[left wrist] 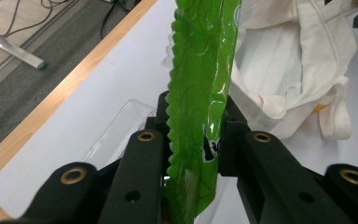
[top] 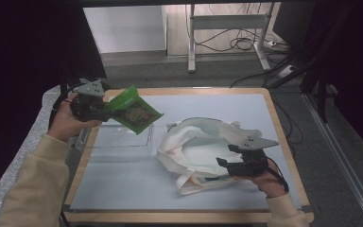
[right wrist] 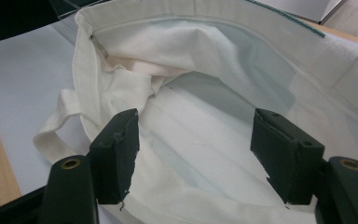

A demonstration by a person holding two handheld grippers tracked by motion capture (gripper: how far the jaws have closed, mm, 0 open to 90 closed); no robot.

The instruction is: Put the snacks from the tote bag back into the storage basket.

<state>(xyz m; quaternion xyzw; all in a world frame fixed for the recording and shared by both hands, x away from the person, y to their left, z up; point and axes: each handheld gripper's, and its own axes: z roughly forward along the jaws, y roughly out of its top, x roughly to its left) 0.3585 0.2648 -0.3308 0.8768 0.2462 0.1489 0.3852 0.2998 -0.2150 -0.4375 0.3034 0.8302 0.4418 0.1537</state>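
A green snack packet hangs in the air over the table's far left, and my left gripper is shut on its lower end. In the left gripper view the packet stands on edge, with the left gripper pinching it on both sides. A white cloth tote bag lies on the mat at centre right, its mouth gaping. My right gripper rests at the bag's near right rim. In the right gripper view the right gripper is open, and its jaws frame the inside of the bag with the rim cloth lying between them.
A clear plastic tray sits on the pale mat below the held packet, left of the bag. The wooden table edge frames the mat. Beyond the table are a desk frame and floor cables.
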